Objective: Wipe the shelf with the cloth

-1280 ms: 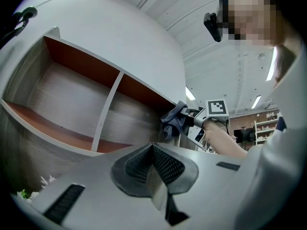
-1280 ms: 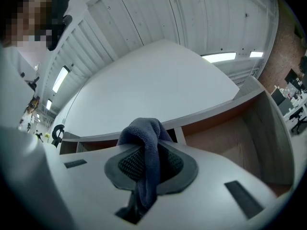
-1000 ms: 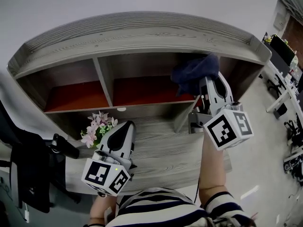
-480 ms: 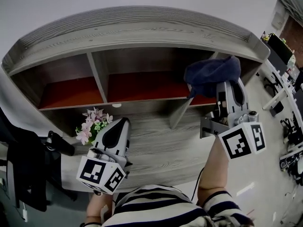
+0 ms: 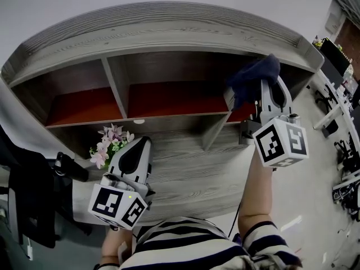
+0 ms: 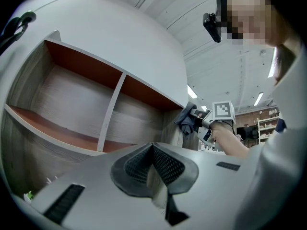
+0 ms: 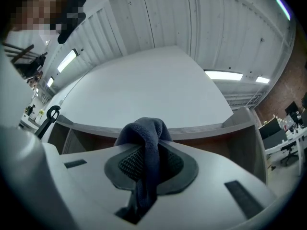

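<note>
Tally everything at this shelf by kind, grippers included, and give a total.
2 grippers: left gripper, right gripper
1 cloth
1 shelf
1 flower bunch
Total: 5

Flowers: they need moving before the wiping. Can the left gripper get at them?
Probably yes: the flowers stand just left of the left gripper, nothing between; its shut jaws must open first.

The shelf (image 5: 169, 38) is grey wood-grain with reddish-brown inner boards. The cloth (image 5: 253, 75) is dark navy. The left hand-held gripper (image 5: 142, 143) and right hand-held gripper (image 5: 271, 90) are pale grey, and their cubes carry black-and-white squares. The flowers (image 5: 111, 142) seem pink and white. The shirt (image 5: 191, 246) is dark-and-white striped.
</note>
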`<action>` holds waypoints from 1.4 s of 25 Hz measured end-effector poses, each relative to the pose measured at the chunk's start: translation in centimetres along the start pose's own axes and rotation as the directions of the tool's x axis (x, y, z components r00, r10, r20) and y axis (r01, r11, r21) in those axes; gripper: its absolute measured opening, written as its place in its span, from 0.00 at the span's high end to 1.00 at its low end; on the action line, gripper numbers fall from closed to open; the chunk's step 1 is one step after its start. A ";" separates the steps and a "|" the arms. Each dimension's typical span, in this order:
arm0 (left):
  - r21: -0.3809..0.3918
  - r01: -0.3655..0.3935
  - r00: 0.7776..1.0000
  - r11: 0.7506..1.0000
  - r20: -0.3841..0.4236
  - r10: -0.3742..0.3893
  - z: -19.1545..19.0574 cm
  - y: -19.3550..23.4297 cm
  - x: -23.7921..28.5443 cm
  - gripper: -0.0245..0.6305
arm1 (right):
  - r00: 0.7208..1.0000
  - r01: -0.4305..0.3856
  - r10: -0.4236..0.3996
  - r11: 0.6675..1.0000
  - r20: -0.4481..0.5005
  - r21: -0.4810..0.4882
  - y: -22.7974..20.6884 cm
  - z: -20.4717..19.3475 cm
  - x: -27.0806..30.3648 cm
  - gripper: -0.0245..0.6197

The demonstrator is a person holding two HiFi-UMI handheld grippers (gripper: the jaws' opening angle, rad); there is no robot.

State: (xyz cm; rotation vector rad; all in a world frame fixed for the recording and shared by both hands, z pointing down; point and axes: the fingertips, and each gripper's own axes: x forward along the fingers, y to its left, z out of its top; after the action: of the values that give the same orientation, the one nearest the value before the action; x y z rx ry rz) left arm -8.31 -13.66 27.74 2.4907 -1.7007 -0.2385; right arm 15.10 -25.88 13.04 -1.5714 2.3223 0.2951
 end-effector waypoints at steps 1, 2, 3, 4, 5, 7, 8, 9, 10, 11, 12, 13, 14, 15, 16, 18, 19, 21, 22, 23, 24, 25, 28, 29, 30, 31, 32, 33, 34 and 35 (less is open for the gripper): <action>0.000 -0.004 1.000 1.000 0.000 0.004 0.0 0.1 0.0 0.94 | 1.000 0.003 -0.003 1.000 0.001 -0.002 -0.1 -0.2 -0.1 0.87; 0.000 -0.007 1.000 1.000 0.000 0.007 0.0 0.2 -0.1 0.94 | 1.000 0.006 -0.006 1.000 0.001 -0.003 -0.1 -0.3 -0.1 0.87; -0.001 -0.010 1.000 1.000 0.000 0.010 0.0 0.4 -0.1 0.94 | 1.000 0.008 -0.008 1.000 0.000 -0.003 -0.1 -0.5 -0.2 0.87; -0.002 -0.012 1.000 1.000 -0.001 0.012 0.0 0.4 -0.1 0.94 | 1.000 0.008 -0.008 1.000 -0.004 -0.002 -0.1 -0.7 -0.3 0.87; -0.002 -0.014 1.000 1.000 -0.002 0.014 -0.1 0.5 -0.1 0.94 | 1.000 0.009 -0.009 1.000 -0.010 0.001 -0.1 -1.1 -0.4 0.87; -0.003 -0.015 1.000 1.000 -0.006 0.015 -0.2 0.5 0.0 0.94 | 1.000 0.012 -0.012 1.000 -0.024 0.007 -0.2 -1.9 -0.7 0.87; -0.003 -0.015 1.000 1.000 -0.008 0.015 -0.3 0.4 0.0 0.94 | 0.999 0.014 -0.014 1.000 -0.031 0.011 -0.3 -2.3 -0.9 0.87; -0.004 -0.014 1.000 1.000 -0.011 0.014 -0.4 0.4 0.1 0.94 | 0.999 0.016 -0.016 1.000 -0.037 0.015 -0.3 -2.7 -1.0 0.87; -0.004 -0.013 1.000 1.000 -0.013 0.012 -0.5 0.4 0.1 0.94 | 0.999 0.019 -0.018 1.000 -0.043 0.018 -0.4 -3.1 -1.2 0.87; -0.005 -0.012 1.000 1.000 -0.016 0.011 -0.6 0.3 0.1 0.94 | 0.999 0.020 -0.019 1.000 -0.051 0.020 -0.4 -3.5 -1.3 0.87; -0.006 -0.011 1.000 1.000 -0.018 0.011 -0.6 0.3 0.2 0.94 | 0.998 0.019 -0.018 1.000 -0.060 0.022 -0.4 -4.0 -1.5 0.87; -0.007 -0.011 1.000 1.000 -0.021 0.011 -0.7 0.3 0.2 0.94 | 0.997 0.016 -0.015 1.000 -0.070 0.025 -0.3 -4.5 -1.6 0.87; -0.007 -0.011 1.000 1.000 -0.022 0.010 -0.8 0.3 0.2 0.94 | 0.997 0.013 -0.011 0.999 -0.080 0.029 -0.3 -5.0 -1.7 0.87; -0.008 -0.010 1.000 1.000 -0.024 0.010 -0.9 0.3 0.3 0.94 | 0.996 0.012 -0.009 0.999 -0.090 0.033 -0.3 -5.5 -1.9 0.87; -0.009 -0.009 1.000 1.000 -0.025 0.009 -0.9 0.3 0.3 0.94 | 0.995 0.012 -0.008 0.999 -0.099 0.039 -0.4 -6.0 -2.1 0.87; -0.009 -0.007 1.000 1.000 -0.029 0.007 -1.1 0.2 0.4 0.94 | 0.993 0.015 -0.009 0.999 -0.117 0.050 -0.5 -6.9 -2.4 0.87; -0.009 -0.007 1.000 1.000 -0.030 0.007 -1.1 0.1 0.4 0.94 | 0.992 0.018 -0.011 0.998 -0.126 0.055 -0.6 -7.3 -2.6 0.87; -0.010 -0.007 0.999 1.000 -0.032 0.006 -1.2 0.1 0.4 0.94 | 0.990 0.025 -0.016 0.998 -0.143 0.064 -0.6 -8.2 -2.9 0.87; -0.011 -0.007 0.999 1.000 -0.033 0.006 -1.2 0.1 0.4 0.94 | 0.988 0.028 -0.018 0.997 -0.151 0.067 -0.6 -8.6 -3.0 0.87; -0.011 -0.007 0.999 1.000 -0.034 0.006 -1.3 0.1 0.4 0.94 | 0.987 0.030 -0.019 0.997 -0.160 0.069 -0.7 -9.0 -3.2 0.87; -0.012 -0.007 0.999 1.000 -0.034 0.006 -1.3 0.1 0.4 0.94 | 0.986 0.032 -0.020 0.997 -0.168 0.072 -0.7 -9.4 -3.4 0.87; -0.011 -0.007 0.999 1.000 -0.034 0.006 -1.3 0.0 0.3 0.94 | 0.984 0.034 -0.020 0.997 -0.176 0.076 -0.7 -9.8 -3.5 0.87; -0.011 -0.008 0.999 1.000 -0.034 0.008 -1.4 -0.1 0.2 0.94 | 0.981 0.035 -0.015 0.995 -0.192 0.098 -0.7 -10.8 -3.9 0.87; -0.012 -0.009 0.999 1.000 -0.035 0.009 -1.4 -0.1 0.2 0.94 | 0.981 0.035 -0.014 0.994 -0.196 0.107 -0.7 -11.1 -4.0 0.87; -0.012 -0.010 0.999 1.000 -0.036 0.010 -1.4 -0.1 0.1 0.94 | 0.980 0.036 -0.013 0.993 -0.199 0.114 -0.7 -11.3 -4.0 0.87; -0.013 -0.011 0.999 1.000 -0.037 0.011 -1.4 -0.1 0.1 0.94 | 0.979 0.037 -0.012 0.992 -0.202 0.118 -0.8 -11.4 -4.1 0.87; -0.015 -0.012 0.999 1.000 -0.038 0.011 -1.5 -0.1 0.1 0.94 | 0.979 0.038 -0.013 0.992 -0.204 0.119 -0.8 -11.5 -4.1 0.87; -0.016 -0.012 0.999 1.000 -0.039 0.012 -1.5 -0.1 0.1 0.94 | 0.978 0.039 -0.014 0.992 -0.206 0.119 -0.8 -11.6 -4.1 0.87; -0.016 -0.013 0.999 1.000 -0.039 0.013 -1.5 -0.1 0.0 0.94 | 0.978 0.040 -0.014 0.992 -0.208 0.120 -0.8 -11.7 -4.2 0.87; -0.016 -0.014 0.999 1.000 -0.040 0.014 -1.6 -0.1 0.0 0.94 | 0.978 0.040 -0.013 0.992 -0.209 0.122 -0.7 -11.8 -4.2 0.87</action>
State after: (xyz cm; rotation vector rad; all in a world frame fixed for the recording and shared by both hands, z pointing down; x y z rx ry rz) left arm -7.87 -13.59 29.25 2.4541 -1.6934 -0.2000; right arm 15.49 -26.60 25.51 -1.6384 2.4179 -0.0242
